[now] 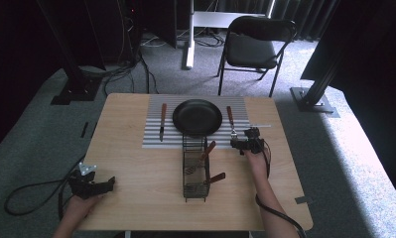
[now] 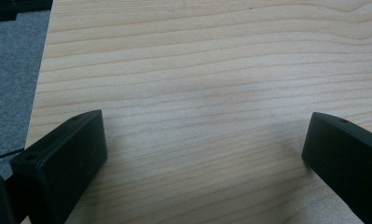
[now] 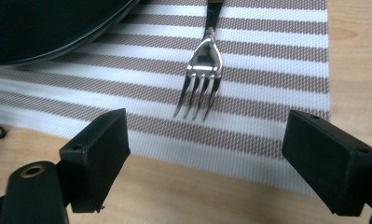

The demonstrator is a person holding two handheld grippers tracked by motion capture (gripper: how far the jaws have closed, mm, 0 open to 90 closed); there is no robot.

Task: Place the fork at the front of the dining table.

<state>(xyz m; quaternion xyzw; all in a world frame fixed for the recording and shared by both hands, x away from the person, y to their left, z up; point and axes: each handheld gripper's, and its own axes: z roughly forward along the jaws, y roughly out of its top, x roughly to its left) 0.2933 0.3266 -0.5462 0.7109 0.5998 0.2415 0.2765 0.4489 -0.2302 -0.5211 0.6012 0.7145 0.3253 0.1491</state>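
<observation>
- Nearest us, the left hand-held gripper (image 1: 92,184) rested at the counter (image 1: 136,198) corner, jaws wide and empty over bare wood.
- Mid-counter, the wire caddy (image 1: 194,171) held utensils with wooden handles; we judged a careless reach could snag its rim.
- Further on, the right hand-held gripper (image 3: 207,154) stood wide, empty, just short of the fork (image 3: 200,77) lying on the striped placemat (image 3: 277,60) beside the black plate (image 3: 44,28).
- We judged a forward nudge could skew that fork or drag the mat.
</observation>
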